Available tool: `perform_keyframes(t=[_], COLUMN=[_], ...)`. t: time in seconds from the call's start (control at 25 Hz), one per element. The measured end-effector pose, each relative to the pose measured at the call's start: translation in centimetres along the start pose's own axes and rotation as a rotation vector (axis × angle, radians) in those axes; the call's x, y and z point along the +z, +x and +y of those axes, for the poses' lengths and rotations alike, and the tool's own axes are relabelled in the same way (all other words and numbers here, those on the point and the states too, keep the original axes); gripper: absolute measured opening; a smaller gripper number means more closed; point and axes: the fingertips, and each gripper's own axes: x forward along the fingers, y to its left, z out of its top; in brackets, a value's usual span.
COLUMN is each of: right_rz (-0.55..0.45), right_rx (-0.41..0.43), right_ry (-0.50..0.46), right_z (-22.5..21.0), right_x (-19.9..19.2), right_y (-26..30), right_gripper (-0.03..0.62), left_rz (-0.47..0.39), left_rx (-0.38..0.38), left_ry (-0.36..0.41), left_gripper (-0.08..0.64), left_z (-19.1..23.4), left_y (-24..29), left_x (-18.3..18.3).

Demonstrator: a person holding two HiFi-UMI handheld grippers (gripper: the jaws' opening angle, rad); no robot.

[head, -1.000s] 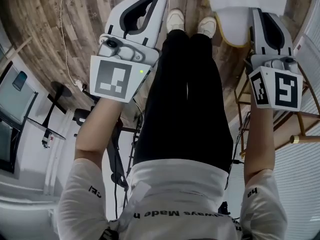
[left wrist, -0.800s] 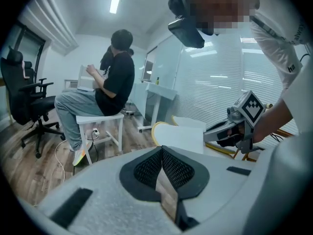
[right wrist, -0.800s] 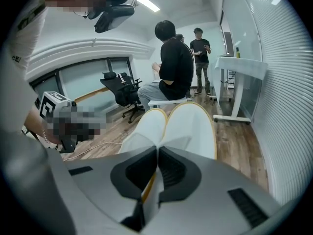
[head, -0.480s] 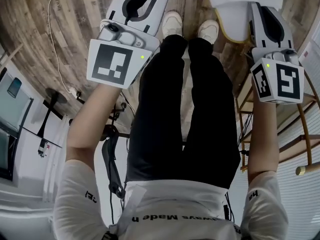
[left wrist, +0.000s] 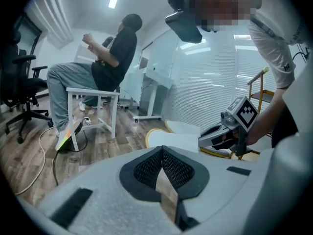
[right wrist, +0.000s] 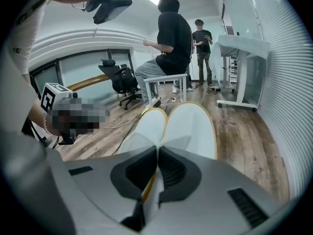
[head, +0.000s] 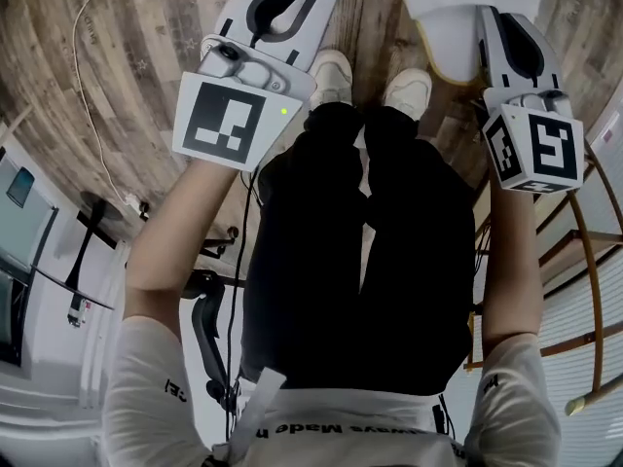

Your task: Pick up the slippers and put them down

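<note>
Right gripper [right wrist: 157, 148] clamped on near edge of the slippers [right wrist: 188, 126]; the pair's long axis runs straight out from its jaws, over the floor [right wrist: 254, 131]. Left gripper [left wrist: 162, 148] closed, empty, well to their left.

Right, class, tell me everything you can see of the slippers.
The slippers are a white pair, each edged with a thin yellow rim, and look soft and flat. They are side by side, touching, with their far ends pointing away from the right gripper, whose jaws are shut on their near edge. They hang over the wooden floor; whether they touch it can't be told.
</note>
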Motion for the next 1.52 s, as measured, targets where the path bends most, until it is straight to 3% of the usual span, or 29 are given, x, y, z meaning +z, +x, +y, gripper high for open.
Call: perform_keyframes(t=[0.6,1.0,1.52], right_rz=[0.007,0.025,0.083], right_rx=[0.030,0.061,0.041], right_ry=[-0.018,-0.034,0.012], right_z=[-4.1,-5.7,-6.9], right_x=[-11.9,-18.6,-23.8], right_y=[12.8,17.8,20.5], right_gripper=[0.018,0.018,0.023], left_rz=[-0.004,0.015,0.068], left_rx=[-0.022,-0.030,-0.034], left_ry=[0.037,0.058,0.076], left_gripper=[0.011,0.011,0.011], left_z=[4.6,5.3,4.2], left_y=[10.3,15.6,16.9], left_x=[-13.7,-20.9,-26.1])
